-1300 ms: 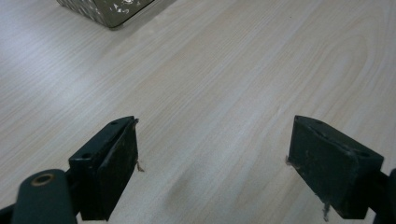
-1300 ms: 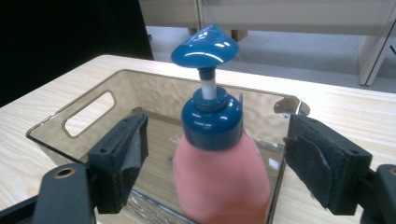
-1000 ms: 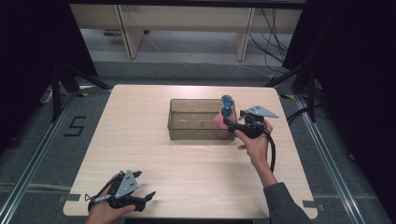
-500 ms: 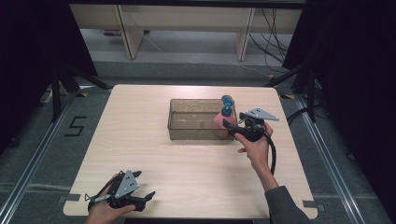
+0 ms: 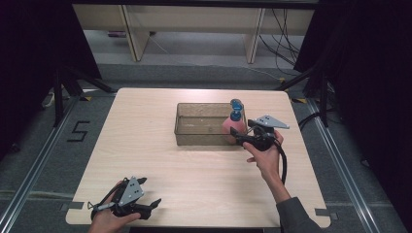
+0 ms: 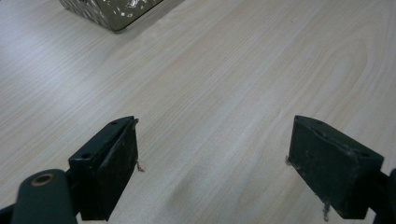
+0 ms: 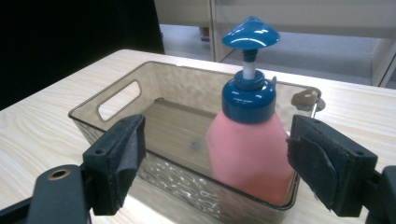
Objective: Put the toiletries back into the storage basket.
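Between spread right claw (image 7: 215, 163) jaws: bottle (image 7: 247, 140)

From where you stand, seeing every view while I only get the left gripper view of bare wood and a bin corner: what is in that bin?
Observer: A pink pump bottle with a blue pump head stands upright inside the clear bin, at one end.
Operator: Is anything holding it?
Observer: No. The right gripper faces the bottle with its jaws spread wide on either side and its pads clear of it.
Operator: And where is my gripper?
Observer: The left gripper sits at the table's near left corner, far from the bin.
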`<state>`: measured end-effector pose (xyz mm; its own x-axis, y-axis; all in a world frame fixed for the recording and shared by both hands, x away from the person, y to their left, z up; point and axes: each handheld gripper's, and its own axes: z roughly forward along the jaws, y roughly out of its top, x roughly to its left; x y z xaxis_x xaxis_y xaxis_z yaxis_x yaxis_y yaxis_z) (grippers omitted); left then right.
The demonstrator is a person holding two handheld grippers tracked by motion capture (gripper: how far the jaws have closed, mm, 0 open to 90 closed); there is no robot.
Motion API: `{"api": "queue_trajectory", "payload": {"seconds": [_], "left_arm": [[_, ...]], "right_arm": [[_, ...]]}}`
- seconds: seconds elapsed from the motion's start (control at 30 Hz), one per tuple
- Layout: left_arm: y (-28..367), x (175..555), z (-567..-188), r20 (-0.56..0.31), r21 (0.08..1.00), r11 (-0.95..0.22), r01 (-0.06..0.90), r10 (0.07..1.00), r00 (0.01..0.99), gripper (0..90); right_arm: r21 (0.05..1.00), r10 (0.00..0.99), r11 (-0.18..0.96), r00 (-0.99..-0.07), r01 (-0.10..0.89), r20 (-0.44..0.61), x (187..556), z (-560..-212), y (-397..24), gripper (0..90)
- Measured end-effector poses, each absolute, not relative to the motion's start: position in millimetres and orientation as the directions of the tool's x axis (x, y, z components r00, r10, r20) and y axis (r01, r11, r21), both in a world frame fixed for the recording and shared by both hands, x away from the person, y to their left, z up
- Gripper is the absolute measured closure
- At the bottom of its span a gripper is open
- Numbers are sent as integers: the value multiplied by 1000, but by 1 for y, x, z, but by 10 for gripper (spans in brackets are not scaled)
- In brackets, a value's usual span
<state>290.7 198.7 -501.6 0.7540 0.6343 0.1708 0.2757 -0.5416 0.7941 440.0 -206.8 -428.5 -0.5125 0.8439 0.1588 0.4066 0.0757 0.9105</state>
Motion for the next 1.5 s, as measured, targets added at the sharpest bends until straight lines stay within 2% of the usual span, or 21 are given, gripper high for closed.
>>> {"api": "queue_trajectory", "payload": {"seconds": [0.03,0.2,0.33,0.4,0.67,0.83,1.07,1.2,1.27,1.3,1.4,1.43,1.5], "left_arm": [[199,290,-501,171,790,-546,279,633,755,153],[199,291,-501,165,789,-546,280,628,760,153],[199,291,-501,163,792,-543,281,630,759,153],[199,291,-502,166,795,-539,279,636,754,153],[199,291,-501,172,789,-548,278,631,756,153],[198,291,-503,159,793,-537,289,639,752,153],[199,291,-502,160,796,-536,283,636,755,152],[200,291,-502,166,796,-535,282,642,749,152],[200,291,-502,165,796,-535,283,642,749,152],[200,291,-501,167,796,-538,278,636,753,152],[200,291,-501,167,797,-536,278,638,752,152],[200,291,-502,160,799,-530,284,643,749,152],[198,291,-503,143,814,-503,291,658,739,152]], "right_arm": [[918,845,102,-520,382,123,441,-429,-208,203],[917,836,79,-527,392,153,433,-429,-206,200],[925,827,111,-549,364,117,430,-430,-207,195],[915,819,96,-554,391,150,427,-430,-205,195],[920,812,132,-573,370,114,420,-434,-204,195],[913,799,107,-581,393,156,413,-436,-199,197],[923,779,126,-612,364,135,410,-440,-197,197],[907,785,111,-595,405,170,403,-440,-195,197],[924,780,134,-613,357,124,405,-443,-197,196],[910,780,125,-606,395,156,402,-443,-196,195],[923,777,145,-619,357,117,400,-445,-198,192],[915,769,122,-619,385,158,398,-446,-196,190],[917,765,135,-628,375,144,397,-446,-196,185]]}}
